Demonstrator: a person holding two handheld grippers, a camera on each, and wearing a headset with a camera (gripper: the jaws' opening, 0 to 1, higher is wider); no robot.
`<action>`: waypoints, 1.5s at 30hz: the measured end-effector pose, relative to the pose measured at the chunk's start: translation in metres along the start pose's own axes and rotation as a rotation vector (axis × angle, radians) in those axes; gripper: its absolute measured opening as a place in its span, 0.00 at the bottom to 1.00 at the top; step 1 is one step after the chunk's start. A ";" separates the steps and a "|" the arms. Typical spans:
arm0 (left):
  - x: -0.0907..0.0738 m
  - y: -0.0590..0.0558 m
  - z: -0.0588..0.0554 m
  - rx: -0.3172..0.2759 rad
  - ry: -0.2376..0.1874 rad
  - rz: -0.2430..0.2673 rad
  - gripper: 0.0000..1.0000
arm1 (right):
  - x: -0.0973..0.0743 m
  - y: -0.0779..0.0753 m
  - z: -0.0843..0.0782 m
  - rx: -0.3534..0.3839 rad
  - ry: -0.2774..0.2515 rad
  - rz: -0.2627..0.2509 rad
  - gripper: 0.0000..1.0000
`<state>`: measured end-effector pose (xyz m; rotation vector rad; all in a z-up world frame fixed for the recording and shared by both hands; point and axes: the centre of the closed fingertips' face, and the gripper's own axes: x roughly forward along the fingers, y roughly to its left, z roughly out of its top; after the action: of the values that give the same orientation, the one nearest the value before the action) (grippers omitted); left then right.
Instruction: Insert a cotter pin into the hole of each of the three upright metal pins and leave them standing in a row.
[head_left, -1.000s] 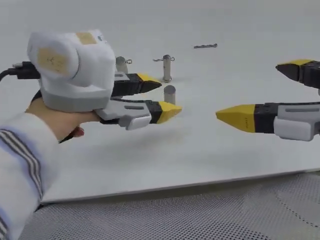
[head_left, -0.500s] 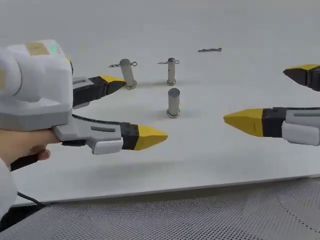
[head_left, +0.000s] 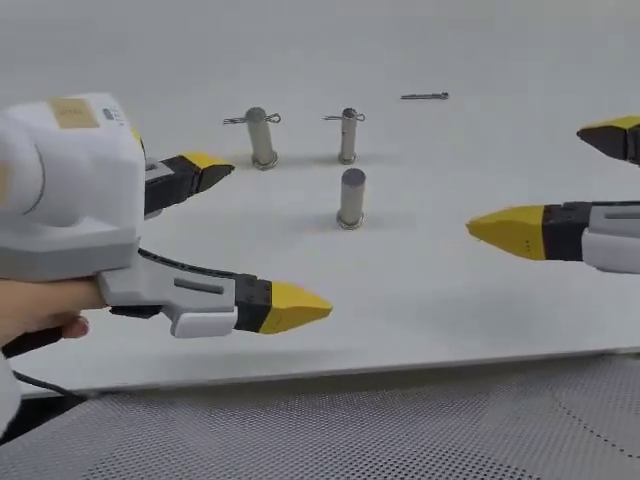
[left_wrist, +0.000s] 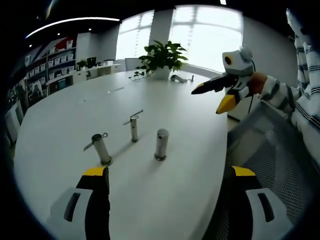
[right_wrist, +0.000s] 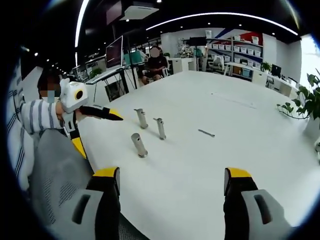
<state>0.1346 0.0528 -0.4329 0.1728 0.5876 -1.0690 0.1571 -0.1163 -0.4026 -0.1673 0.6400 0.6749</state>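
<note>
Three upright metal pins stand on the white table. The left pin (head_left: 262, 138) (left_wrist: 101, 149) (right_wrist: 141, 118) and the middle pin (head_left: 348, 135) (left_wrist: 134, 128) (right_wrist: 160, 128) each carry a cotter pin through the top. The bare pin (head_left: 351, 198) (left_wrist: 161, 144) (right_wrist: 138, 145) stands in front of them, with nothing through it. A loose cotter pin (head_left: 425, 96) (right_wrist: 206, 133) lies flat farther back. My left gripper (head_left: 260, 235) (left_wrist: 169, 171) hangs open and empty, left of the pins. My right gripper (head_left: 540, 180) (right_wrist: 172, 172) is open and empty to their right.
The white table's front edge (head_left: 350, 370) runs just below the grippers, with a grey perforated surface (head_left: 400, 430) nearer me. A potted plant (left_wrist: 162, 57) stands at the table's far end. A person (right_wrist: 156, 62) sits beyond the table. Bare tabletop surrounds the pins.
My left gripper has drawn back to the left, away from the pins, and its jaws stand wider apart. The right gripper has drifted slightly right. The pins have stayed put.
</note>
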 end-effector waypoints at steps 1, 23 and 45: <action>0.000 -0.001 0.000 -0.004 -0.002 0.001 0.99 | 0.001 -0.003 0.001 -0.007 0.003 -0.003 0.82; -0.009 -0.010 0.005 -0.093 -0.052 0.002 0.95 | 0.055 -0.059 0.033 -0.322 0.231 0.060 0.44; -0.032 0.015 0.005 -0.169 -0.110 0.032 0.94 | 0.141 -0.095 0.029 -0.505 0.373 0.134 0.27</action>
<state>0.1380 0.0827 -0.4139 -0.0239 0.5707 -0.9862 0.3151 -0.1053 -0.4696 -0.7369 0.8321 0.9382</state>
